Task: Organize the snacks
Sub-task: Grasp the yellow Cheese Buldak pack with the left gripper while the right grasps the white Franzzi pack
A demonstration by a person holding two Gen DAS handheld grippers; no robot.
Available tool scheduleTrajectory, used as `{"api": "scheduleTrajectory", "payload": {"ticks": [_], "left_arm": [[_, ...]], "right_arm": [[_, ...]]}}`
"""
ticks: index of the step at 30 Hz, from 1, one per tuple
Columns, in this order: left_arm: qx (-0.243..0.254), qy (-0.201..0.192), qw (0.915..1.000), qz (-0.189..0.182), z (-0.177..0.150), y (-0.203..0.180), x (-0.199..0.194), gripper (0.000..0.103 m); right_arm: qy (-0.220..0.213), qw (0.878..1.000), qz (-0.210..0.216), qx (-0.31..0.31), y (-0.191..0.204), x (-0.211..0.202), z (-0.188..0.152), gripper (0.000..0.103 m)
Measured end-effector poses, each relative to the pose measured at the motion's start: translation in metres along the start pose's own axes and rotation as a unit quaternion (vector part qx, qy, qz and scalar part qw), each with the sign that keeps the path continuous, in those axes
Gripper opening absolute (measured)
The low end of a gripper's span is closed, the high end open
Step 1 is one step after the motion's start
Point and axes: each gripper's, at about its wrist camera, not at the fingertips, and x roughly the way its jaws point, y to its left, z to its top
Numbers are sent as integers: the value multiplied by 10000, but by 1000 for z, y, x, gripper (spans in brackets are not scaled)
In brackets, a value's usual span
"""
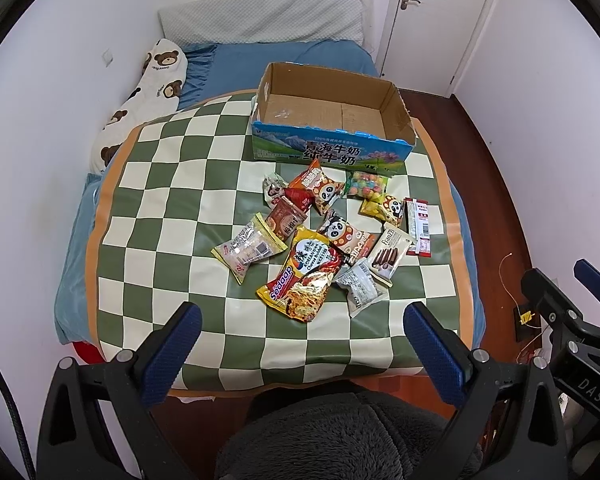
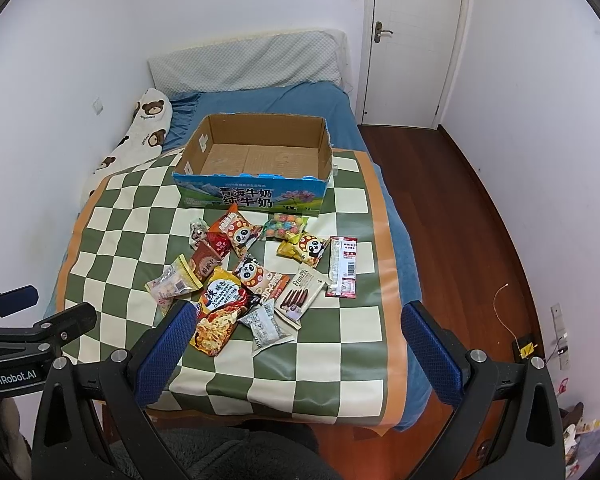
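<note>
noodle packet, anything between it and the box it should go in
Yes. Other snacks lie between the noodle packet and the cardboard box: a panda bag and a brown packet. The box is open on top and looks empty.

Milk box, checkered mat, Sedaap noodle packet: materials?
Open blue-printed milk box: corrugated cardboard, matte brown inside, with torn, ragged top edges. Green-and-cream checkered mat: likely coated vinyl or faux leather; soft sheen, drapes smoothly over the bed. Yellow Sedaap noodle packet: glossy printed plastic film, crinkled with glare.
</note>
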Motion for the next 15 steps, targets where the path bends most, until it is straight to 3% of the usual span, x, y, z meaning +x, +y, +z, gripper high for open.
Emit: {"api": "scheduleTrajectory", "payload": {"ticks": [7,10,15], "left_arm": [[-9,-68,9999,86,4,5,4,103],[81,-83,9994,313,9,11,27,103],[635,210,9935,924,17,13,99,103]], "right_arm": [[100,9999,13,108,4,10,-1,103],[353,9989,137,281,0,42,-5,103],[941,9930,415,585,-1,125,-13,103]]}}
